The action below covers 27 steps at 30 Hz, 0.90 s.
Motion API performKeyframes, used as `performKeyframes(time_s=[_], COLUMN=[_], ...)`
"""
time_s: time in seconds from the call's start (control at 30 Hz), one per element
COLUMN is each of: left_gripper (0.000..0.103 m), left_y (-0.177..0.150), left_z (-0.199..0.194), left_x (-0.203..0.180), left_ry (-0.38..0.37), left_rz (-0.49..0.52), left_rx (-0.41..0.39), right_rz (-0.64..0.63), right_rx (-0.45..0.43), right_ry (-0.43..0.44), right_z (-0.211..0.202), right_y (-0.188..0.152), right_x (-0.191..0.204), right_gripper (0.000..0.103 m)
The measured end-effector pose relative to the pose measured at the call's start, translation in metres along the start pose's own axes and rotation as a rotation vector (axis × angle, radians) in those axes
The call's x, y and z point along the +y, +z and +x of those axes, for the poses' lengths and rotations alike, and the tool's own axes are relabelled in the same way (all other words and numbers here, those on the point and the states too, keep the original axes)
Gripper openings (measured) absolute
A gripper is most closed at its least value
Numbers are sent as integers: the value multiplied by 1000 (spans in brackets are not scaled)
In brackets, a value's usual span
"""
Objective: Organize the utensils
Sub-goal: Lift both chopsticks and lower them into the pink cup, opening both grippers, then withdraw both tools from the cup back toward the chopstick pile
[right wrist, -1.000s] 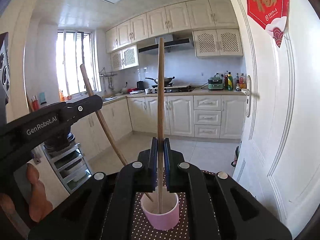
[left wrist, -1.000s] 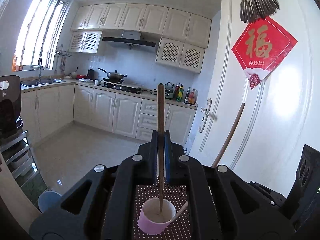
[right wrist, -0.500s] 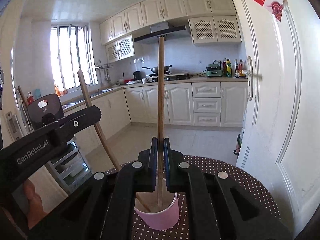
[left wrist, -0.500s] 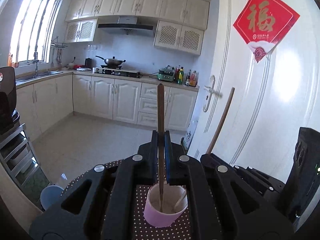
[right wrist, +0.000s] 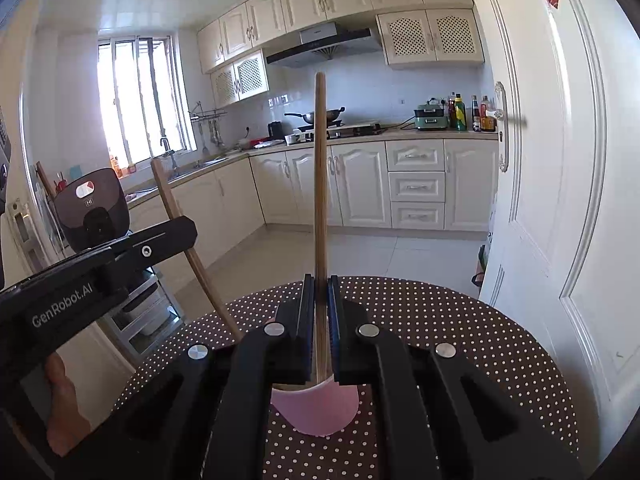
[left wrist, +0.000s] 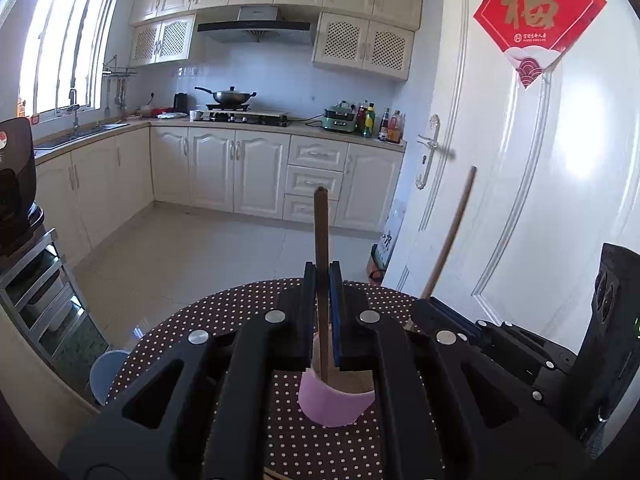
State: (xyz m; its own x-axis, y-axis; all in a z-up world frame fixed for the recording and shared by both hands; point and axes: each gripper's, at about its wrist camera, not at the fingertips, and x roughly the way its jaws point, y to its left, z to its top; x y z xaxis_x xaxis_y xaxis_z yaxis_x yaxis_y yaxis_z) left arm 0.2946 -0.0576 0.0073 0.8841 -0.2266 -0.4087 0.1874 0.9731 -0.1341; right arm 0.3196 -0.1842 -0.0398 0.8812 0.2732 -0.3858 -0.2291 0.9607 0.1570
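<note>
**Both wooden sticks lowered into the pink cup, neither let go**

Nearest the left wrist camera, the left gripper [left wrist: 323, 312] has its jaws closed on a wooden utensil handle [left wrist: 321, 240], which stands upright between the blue pads. Its lower end dips inside the pink cup [left wrist: 334, 402] just beyond the fingertips. The right gripper [right wrist: 320, 320] is likewise clamped on a second wooden handle [right wrist: 320, 184], also upright, with its foot inside the same cup [right wrist: 316, 410]. From the right wrist view the left tool's stick leans across on the left side, and from the left wrist view the right tool's stick slants up at the right, so both utensils meet in the one cup.

The cup stands on a round table with a dark polka-dot cloth [right wrist: 460, 332], near the person's side of it. No other loose utensils show on the visible part of the cloth, though the gripper bodies hide much of the near side.

My reading is that the placing step is nearly finished: both sticks are in the holder, and what remains is to release them and draw the tools clear without tipping the light cup. Whether more utensils wait elsewhere cannot be told.

Beyond the table lie the tiled floor, the cream cabinets [left wrist: 240, 172] and the white door [right wrist: 560, 200].
</note>
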Motion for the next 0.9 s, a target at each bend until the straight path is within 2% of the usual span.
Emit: performKeyframes(time_s=[0.1, 0.13, 0.17, 0.23, 0.43, 0.6, 0.67, 0.77, 0.8, 0.9], left_gripper=[13, 21, 34, 48, 48, 54, 58, 61, 61, 67], left_y=[-2, -3, -4, -5, -10, -16, -19, -29, -33, -49], left_z=[0, 0, -2, -7, -22, -43, -53, -67, -72, -79], left_x=[1, 2, 3, 5, 9, 14, 17, 24, 27, 39], left_ry=[8, 12, 19, 24, 46, 63, 66, 84, 88, 90], left_rz=[-3, -5, -10, -15, -16, -34, -47, -50, -53, -83], left_rx=[15, 15, 14, 0, 0, 6, 16, 48, 62, 126], right_rz=[7, 9, 10, 7, 9, 1, -10, -30, -34, -43], right_rx=[15, 19, 20, 23, 29, 35, 40, 50, 56, 77], right_ry=[8, 10, 12, 15, 17, 21, 22, 26, 27, 29], right_z=[1, 1, 0, -2, -11, -24, -31, -44, -47, -56], right_y=[-2, -2, -3, -4, -5, -8, -11, -17, -19, -29], right_x=[-1, 0, 0, 1, 2, 5, 8, 12, 13, 14], right_gripper=[6, 7, 8, 8, 9, 11, 15, 25, 31, 39])
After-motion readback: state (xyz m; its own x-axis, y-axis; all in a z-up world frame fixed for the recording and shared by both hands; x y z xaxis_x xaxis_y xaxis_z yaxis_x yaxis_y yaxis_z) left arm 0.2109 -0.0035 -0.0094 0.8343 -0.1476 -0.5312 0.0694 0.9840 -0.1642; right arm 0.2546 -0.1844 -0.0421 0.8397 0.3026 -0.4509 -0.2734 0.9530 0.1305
